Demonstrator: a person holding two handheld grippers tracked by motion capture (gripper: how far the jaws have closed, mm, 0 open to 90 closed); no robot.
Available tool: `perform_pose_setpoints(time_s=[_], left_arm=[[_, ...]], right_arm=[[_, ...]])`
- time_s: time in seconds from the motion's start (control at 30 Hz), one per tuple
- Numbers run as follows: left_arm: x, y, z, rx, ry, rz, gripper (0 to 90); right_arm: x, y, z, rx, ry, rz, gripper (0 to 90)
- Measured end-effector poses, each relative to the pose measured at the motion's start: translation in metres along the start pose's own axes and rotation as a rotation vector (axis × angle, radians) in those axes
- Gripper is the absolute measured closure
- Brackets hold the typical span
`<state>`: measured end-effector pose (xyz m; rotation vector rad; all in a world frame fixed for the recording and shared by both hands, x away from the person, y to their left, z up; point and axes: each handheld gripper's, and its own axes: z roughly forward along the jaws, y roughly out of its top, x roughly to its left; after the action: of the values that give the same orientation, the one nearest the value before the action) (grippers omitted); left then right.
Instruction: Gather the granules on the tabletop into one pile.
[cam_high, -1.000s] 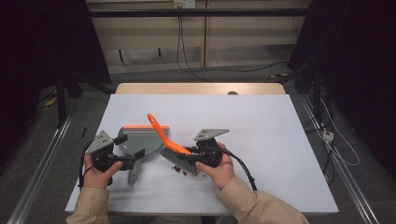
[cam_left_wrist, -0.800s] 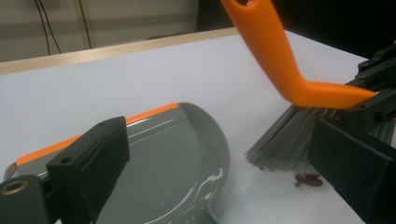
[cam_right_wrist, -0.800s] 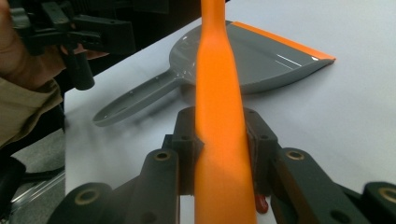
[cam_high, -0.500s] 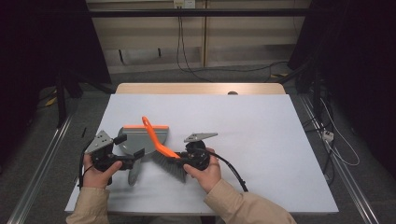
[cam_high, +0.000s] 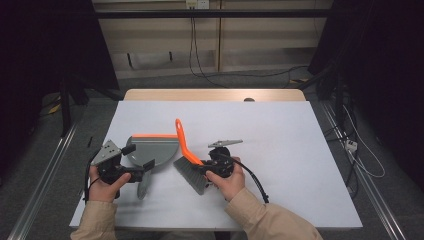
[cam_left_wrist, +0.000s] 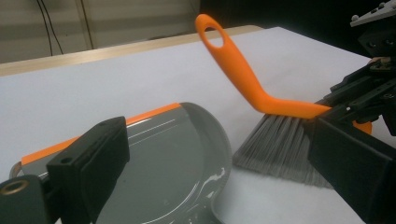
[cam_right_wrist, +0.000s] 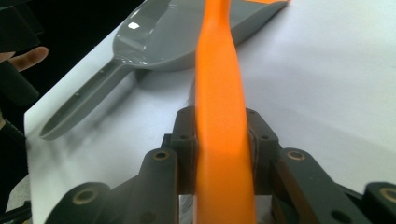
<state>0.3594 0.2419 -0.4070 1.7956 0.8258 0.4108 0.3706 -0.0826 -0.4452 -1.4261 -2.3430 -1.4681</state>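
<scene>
A grey dustpan (cam_high: 152, 149) with an orange lip lies flat on the white table (cam_high: 280, 130), its handle (cam_high: 142, 186) pointing toward me. My left gripper (cam_high: 139, 156) is open, one jaw on each side of the pan's rear; the pan (cam_left_wrist: 177, 154) lies between the jaws, untouched. My right gripper (cam_high: 204, 168) is shut on the orange back of a hand brush (cam_high: 182, 141). The grey bristles (cam_high: 190, 175) rest on the table just right of the pan. In the right gripper view both pads (cam_right_wrist: 187, 135) press the orange handle (cam_right_wrist: 219, 107), with the dustpan (cam_right_wrist: 187, 32) beyond.
A wooden strip (cam_high: 215, 94) runs along the table's far edge. The table's right half is bare white surface. Cables (cam_high: 200, 60) hang at the back wall, and dark floor with rails lies on both sides.
The right gripper has shifted slightly left and turned the brush: its handle tip now points farther away from me and the bristles sit by the pan. The left gripper kept still.
</scene>
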Motion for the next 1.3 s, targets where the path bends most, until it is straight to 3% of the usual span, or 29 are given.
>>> perform_pose_setpoints(time_s=[0.37, 0.8, 1.07, 1.2, 1.3], left_arm=[[-0.002, 0.000, 0.003, 0.008, -0.003, 0.009, 5.5], [-0.003, 0.001, 0.004, 0.007, -0.006, 0.014, 5.5], [-0.004, 0.001, 0.004, 0.007, -0.008, 0.012, 5.5], [-0.004, 0.001, 0.005, 0.008, -0.011, 0.013, 5.5], [-0.004, 0.001, 0.006, 0.008, -0.011, 0.012, 5.5]], right_arm=[[-0.018, -0.006, -0.023, -0.011, -0.056, 0.048, 70.1], [-0.031, -0.009, -0.041, -0.016, -0.098, 0.056, 70.2], [-0.034, -0.010, -0.047, -0.023, -0.099, 0.063, 70.3], [-0.035, -0.008, -0.047, -0.032, -0.066, 0.094, 70.7], [-0.033, -0.004, -0.048, -0.039, -0.049, 0.088, 71.1]])
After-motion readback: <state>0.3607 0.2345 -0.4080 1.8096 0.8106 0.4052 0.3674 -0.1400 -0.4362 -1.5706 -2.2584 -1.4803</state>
